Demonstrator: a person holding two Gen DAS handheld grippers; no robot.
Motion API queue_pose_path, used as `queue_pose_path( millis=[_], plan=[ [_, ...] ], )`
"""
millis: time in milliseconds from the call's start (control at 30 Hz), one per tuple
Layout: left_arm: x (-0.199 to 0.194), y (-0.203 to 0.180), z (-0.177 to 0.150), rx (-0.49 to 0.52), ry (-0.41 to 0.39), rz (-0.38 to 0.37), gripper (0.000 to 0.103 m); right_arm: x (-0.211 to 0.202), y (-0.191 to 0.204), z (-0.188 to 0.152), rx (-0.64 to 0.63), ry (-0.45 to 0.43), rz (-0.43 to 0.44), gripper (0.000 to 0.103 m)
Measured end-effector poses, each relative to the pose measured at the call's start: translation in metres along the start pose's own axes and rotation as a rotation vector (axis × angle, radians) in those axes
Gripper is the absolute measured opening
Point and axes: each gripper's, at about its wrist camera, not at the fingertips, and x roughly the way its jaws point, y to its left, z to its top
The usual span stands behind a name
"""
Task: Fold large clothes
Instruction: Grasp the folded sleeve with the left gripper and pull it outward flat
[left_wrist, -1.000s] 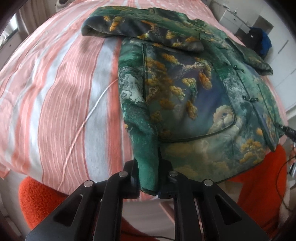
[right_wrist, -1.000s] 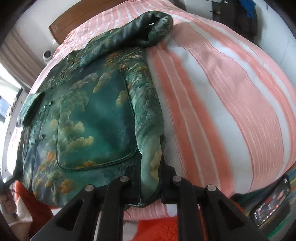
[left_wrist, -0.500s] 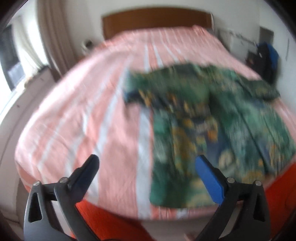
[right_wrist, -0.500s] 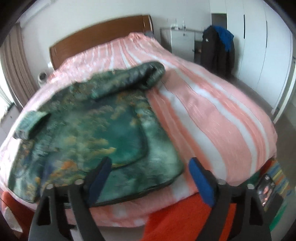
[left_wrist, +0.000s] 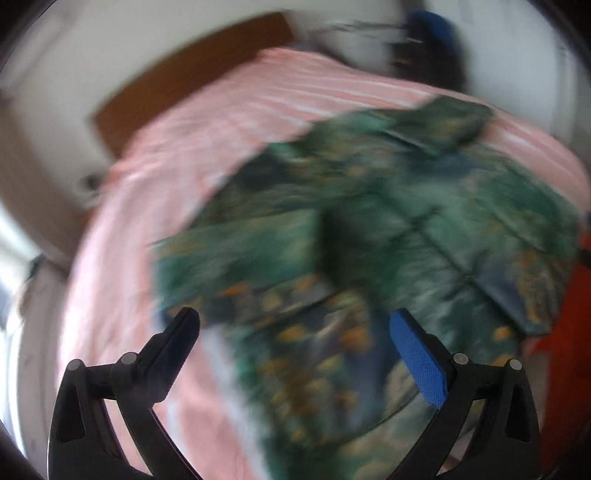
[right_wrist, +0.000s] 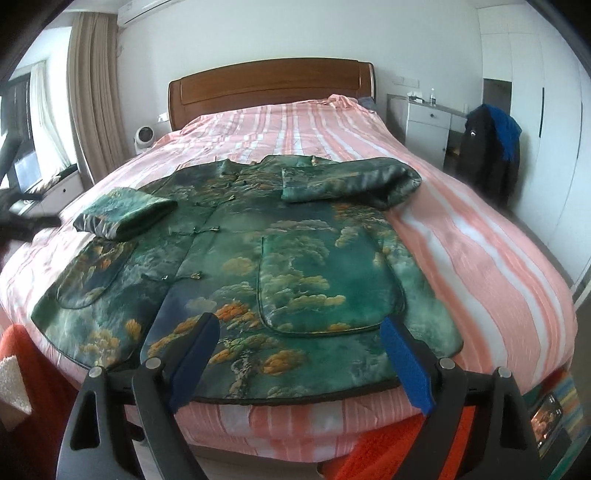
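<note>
A large green patterned jacket (right_wrist: 258, 251) lies flat, front up, on the near part of a pink striped bed (right_wrist: 480, 266). Both sleeves are folded in across the chest, one at the left (right_wrist: 125, 214) and one at the right (right_wrist: 351, 179). My right gripper (right_wrist: 299, 328) is open and empty, hovering over the jacket's hem near the foot of the bed. In the blurred left wrist view the jacket (left_wrist: 369, 258) fills the middle. My left gripper (left_wrist: 291, 325) is open and empty above the jacket's left side.
A wooden headboard (right_wrist: 269, 88) stands at the far end. A white dresser (right_wrist: 428, 125) and a chair with dark and blue clothes (right_wrist: 487, 155) stand right of the bed. An orange rug (right_wrist: 388, 454) lies at the foot. A phone (right_wrist: 546, 413) lies at the lower right.
Both grippers let go of the jacket's hem corners, opened and pulled back and up. The left gripper is now swinging, so its view is blurred.
</note>
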Motion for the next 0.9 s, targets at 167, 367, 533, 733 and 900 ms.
queue_pose_path(
  millis=[167, 367, 533, 733, 900],
  plan=[
    [0.075, -0.027, 0.019, 0.162, 0.048, 0.124, 0.103, 0.001, 0.006, -0.007, -0.005, -0.004, 0.008, 0.088],
    [0.148, 0.018, 0.017, -0.023, 0.181, 0.202, 0.05, -0.001, 0.005, -0.014, -0.024, 0.0, 0.022, 0.088],
    [0.103, 0.075, 0.008, -0.292, 0.108, 0.121, 0.013, -0.007, 0.003, -0.013, -0.032, -0.035, 0.009, 0.088],
    [0.033, 0.2, -0.049, -0.651, 0.007, 0.224, 0.013, -0.006, 0.012, -0.011, -0.065, -0.055, 0.039, 0.088],
    [0.022, 0.291, -0.14, -0.872, 0.106, 0.481, 0.013, -0.002, 0.026, -0.014, -0.104, -0.048, 0.063, 0.088]
  ],
)
